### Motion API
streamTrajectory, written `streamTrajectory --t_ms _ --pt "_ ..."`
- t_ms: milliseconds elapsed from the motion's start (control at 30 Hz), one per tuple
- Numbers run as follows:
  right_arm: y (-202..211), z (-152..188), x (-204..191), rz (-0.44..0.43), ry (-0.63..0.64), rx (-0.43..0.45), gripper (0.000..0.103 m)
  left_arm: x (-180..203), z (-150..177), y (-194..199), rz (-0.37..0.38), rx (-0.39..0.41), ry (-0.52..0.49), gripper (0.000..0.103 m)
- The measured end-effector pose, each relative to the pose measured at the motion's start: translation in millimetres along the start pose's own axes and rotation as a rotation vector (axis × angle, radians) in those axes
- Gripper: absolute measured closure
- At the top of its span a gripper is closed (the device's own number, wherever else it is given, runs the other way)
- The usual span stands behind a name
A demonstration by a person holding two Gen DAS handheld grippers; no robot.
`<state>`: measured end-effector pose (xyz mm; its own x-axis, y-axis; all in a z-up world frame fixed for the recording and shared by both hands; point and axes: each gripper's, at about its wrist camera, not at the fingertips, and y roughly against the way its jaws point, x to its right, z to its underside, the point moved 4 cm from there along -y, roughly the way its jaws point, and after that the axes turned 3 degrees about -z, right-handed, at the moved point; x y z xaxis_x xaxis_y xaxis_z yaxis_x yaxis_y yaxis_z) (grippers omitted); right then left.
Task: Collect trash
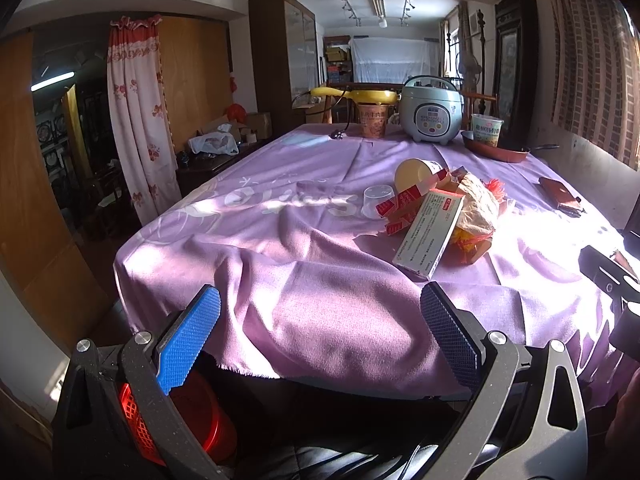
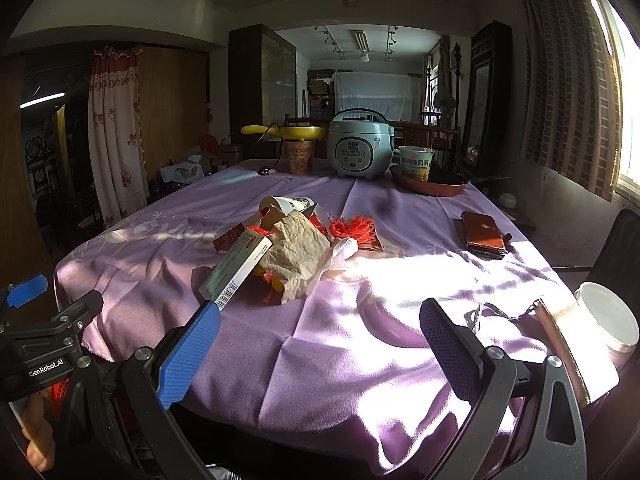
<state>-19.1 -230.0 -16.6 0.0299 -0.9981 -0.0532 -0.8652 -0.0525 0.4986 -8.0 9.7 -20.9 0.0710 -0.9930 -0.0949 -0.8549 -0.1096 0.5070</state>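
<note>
Left wrist view: ahead of both tongs, a table under purple cloth carries a trash pile, up and right of the left tongs and up and left of the right tongs. A white carton leans on crumpled paper. Both tongs gape, holding nothing.

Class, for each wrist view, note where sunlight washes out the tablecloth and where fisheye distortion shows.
Left wrist view: the tablecloth blows out white at the right, past the crumpled paper; the curtain bows. Right wrist view: glare covers the cloth's near right, beside the wallet; the window burns out and curves.
</note>
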Motion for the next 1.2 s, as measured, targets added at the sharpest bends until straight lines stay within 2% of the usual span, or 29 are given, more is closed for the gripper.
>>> streamTrajectory --t_ms 967,1200 --pt "0 0 0 0.0 0.0 -0.001 0.005 0 2 0 0.002 -0.005 -0.002 0.007" --pt "-1 2 8 0.016 -0.018 0.003 0.005 3 8 -13 0.04 -0.046 -0.02 0.007"
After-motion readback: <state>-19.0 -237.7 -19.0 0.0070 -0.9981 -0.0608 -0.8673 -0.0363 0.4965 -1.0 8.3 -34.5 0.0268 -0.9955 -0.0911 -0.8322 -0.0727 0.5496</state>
